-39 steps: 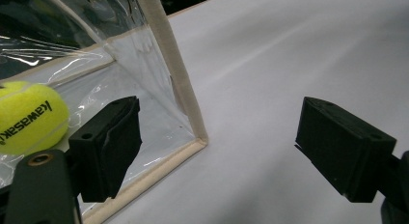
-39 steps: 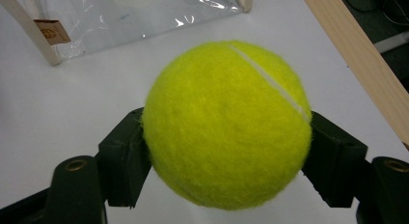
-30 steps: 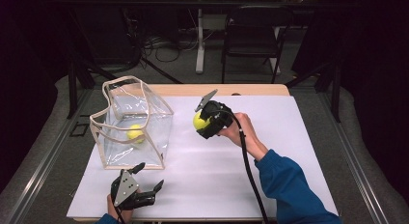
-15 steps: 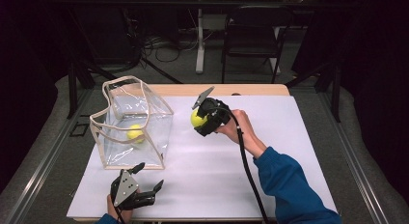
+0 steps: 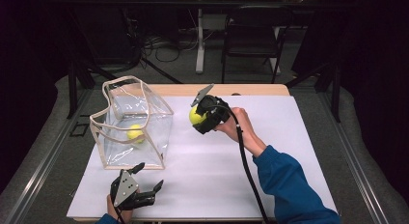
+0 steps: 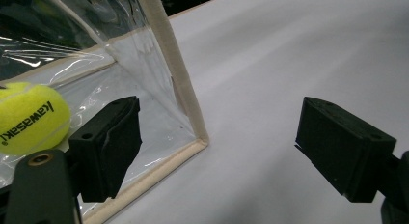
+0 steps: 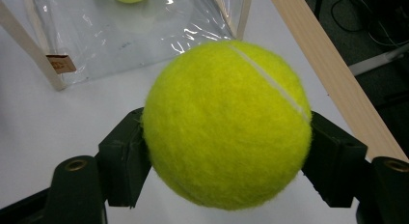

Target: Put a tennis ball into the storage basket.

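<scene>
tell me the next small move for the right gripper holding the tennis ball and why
Probably carry it left and up toward the open top of the clear bag. The right gripper is shut on a tennis ball beside the bag, not yet over its opening, and a second tennis ball already lies inside. The left gripper waits open near the bag's front corner.

Lab/test rig: dark curtains (image 5: 34, 50), floor cables (image 5: 159, 43), white-topped table (image 5: 207, 171), office chair (image 5: 251, 38).

White sheet (image 5: 202, 171) is covering a wooden table (image 5: 251, 90). Grey carpet floor (image 5: 43, 151) is surrounding it. Dark chair (image 5: 251, 40) is standing behind, beside a white table leg (image 5: 199, 40). Cables (image 5: 159, 43) are lying on the floor. Room is sitting in darkness.
</scene>
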A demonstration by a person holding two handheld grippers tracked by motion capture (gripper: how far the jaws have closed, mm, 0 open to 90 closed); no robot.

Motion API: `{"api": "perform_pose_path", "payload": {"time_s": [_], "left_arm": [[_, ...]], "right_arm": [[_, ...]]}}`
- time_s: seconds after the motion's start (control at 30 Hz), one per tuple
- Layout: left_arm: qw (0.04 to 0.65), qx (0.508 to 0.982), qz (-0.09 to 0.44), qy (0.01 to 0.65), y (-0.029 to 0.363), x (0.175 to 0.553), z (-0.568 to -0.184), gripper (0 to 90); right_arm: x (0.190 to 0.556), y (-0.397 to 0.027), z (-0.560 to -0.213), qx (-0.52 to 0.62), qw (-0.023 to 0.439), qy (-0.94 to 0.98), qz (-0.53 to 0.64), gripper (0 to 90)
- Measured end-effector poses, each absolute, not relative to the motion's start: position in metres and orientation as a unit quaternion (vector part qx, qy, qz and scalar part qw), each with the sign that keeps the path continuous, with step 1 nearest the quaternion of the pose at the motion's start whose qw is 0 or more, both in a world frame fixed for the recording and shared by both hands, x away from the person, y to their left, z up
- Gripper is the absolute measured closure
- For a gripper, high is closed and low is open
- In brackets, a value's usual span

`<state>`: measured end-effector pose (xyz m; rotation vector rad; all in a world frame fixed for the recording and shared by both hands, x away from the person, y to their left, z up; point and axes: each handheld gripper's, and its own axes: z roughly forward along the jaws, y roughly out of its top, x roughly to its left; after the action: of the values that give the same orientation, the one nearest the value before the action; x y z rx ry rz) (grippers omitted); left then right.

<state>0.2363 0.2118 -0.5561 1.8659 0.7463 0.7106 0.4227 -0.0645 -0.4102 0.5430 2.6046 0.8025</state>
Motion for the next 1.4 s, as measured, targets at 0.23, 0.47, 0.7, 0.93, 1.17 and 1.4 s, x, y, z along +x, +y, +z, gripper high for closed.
{"api": "perform_pose_path", "payload": {"time_s": [0.23,0.47,0.7,0.93,1.17,1.4], "left_arm": [[0.484,0.765,0.292,0.307,0.212,0.236,-0.556,16.0],[0.485,0.766,0.292,0.307,0.212,0.236,-0.556,16.0],[0.485,0.765,0.292,0.307,0.212,0.236,-0.556,16.0],[0.485,0.765,0.292,0.307,0.212,0.236,-0.556,16.0],[0.485,0.765,0.293,0.308,0.212,0.236,-0.556,16.0],[0.485,0.764,0.292,0.308,0.212,0.236,-0.556,16.0]], "right_arm": [[0.421,-0.064,-0.407,0.186,0.187,0.921,0.287,26.2],[0.419,-0.061,-0.403,0.182,0.190,0.921,0.289,26.2],[0.416,-0.057,-0.398,0.175,0.194,0.920,0.293,26.2],[0.415,-0.054,-0.391,0.173,0.198,0.917,0.301,26.2],[0.415,-0.051,-0.383,0.171,0.200,0.913,0.311,26.2],[0.416,-0.045,-0.379,0.165,0.202,0.912,0.316,26.2]]}}
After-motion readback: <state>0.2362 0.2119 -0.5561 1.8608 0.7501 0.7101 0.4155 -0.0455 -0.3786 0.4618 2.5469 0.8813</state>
